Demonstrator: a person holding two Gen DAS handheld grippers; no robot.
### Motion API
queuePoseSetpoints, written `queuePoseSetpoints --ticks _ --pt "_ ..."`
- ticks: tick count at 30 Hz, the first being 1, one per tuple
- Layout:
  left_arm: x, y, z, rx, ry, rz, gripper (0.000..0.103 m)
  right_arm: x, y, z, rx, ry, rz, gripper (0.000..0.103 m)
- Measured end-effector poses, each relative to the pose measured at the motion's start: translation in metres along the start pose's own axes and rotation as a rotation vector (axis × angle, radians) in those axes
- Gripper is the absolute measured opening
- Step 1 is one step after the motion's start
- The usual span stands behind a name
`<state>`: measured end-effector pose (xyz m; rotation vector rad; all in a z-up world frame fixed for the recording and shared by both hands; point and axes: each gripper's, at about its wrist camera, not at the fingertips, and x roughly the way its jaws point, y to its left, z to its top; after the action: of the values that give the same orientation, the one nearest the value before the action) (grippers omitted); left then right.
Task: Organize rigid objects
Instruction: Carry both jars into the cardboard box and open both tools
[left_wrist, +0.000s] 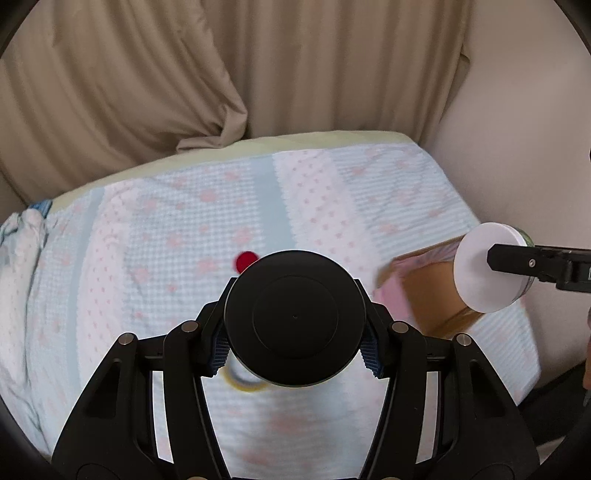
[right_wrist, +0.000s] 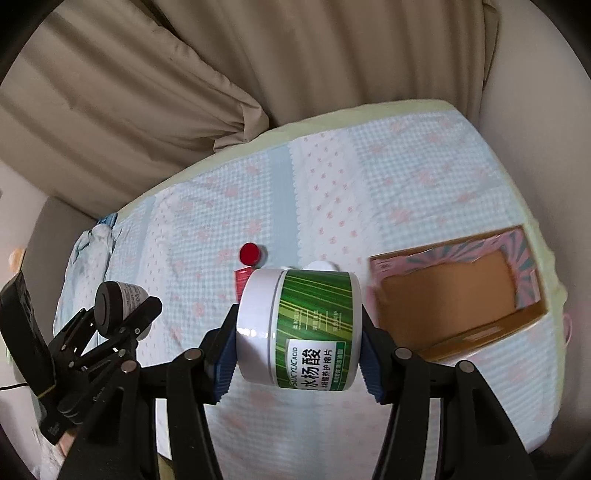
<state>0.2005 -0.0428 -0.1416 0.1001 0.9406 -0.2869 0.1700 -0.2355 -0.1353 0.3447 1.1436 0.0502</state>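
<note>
My left gripper (left_wrist: 295, 350) is shut on a black-lidded jar (left_wrist: 295, 317), held above the bed; it also shows in the right wrist view (right_wrist: 110, 310) at the left. My right gripper (right_wrist: 297, 363) is shut on a white-lidded jar with a green label (right_wrist: 299, 326), held on its side; that jar shows in the left wrist view (left_wrist: 487, 267) over the box. An open cardboard box (right_wrist: 458, 291) with pink patterned flaps lies on the bed at the right; it also shows in the left wrist view (left_wrist: 428, 295). A red-capped item (right_wrist: 250, 254) lies mid-bed.
A quilted pale blue and pink bedspread (right_wrist: 332, 192) covers the bed. Beige curtains (left_wrist: 184, 74) hang behind it. A yellow tape ring (left_wrist: 245, 382) lies under my left gripper. A white round item (right_wrist: 321, 266) peeks behind the green jar. Bunched cloth (left_wrist: 18, 240) lies at the far left.
</note>
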Motion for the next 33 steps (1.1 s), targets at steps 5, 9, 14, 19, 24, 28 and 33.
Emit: queuePoseSetpoints --ticks 5,9,14,19,24,28,33 --pt "0.003 -0.081 0.006 -0.04 0.013 -0.012 0.053 -0.025 -0.072 0.005 -0.065 0.03 -0.002 0.052" --pt "0.028 -0.139 0.014 -0.057 0.053 -0.044 0.053 -0.026 -0.127 0.012 -0.093 0.055 -0.027 0.052" --pt "0.071 -0.193 0.02 -0.043 0.11 -0.066 0.053 -0.016 -0.188 0.02 -0.106 0.093 -0.051 0.052" --pt "0.131 -0.237 0.02 -0.022 0.197 -0.072 0.053 0.019 -0.24 0.021 -0.124 0.158 -0.065 0.052" --pt "0.205 -0.27 0.012 0.007 0.3 -0.063 0.053 0.067 -0.278 0.017 -0.144 0.218 -0.057 0.052" --pt "0.257 -0.282 0.002 0.025 0.366 -0.043 0.053 0.103 -0.296 0.011 -0.198 0.247 -0.034 0.052" --pt "0.3 -0.289 -0.01 0.055 0.422 -0.008 0.053 0.14 -0.298 0.001 -0.324 0.259 -0.023 0.052"
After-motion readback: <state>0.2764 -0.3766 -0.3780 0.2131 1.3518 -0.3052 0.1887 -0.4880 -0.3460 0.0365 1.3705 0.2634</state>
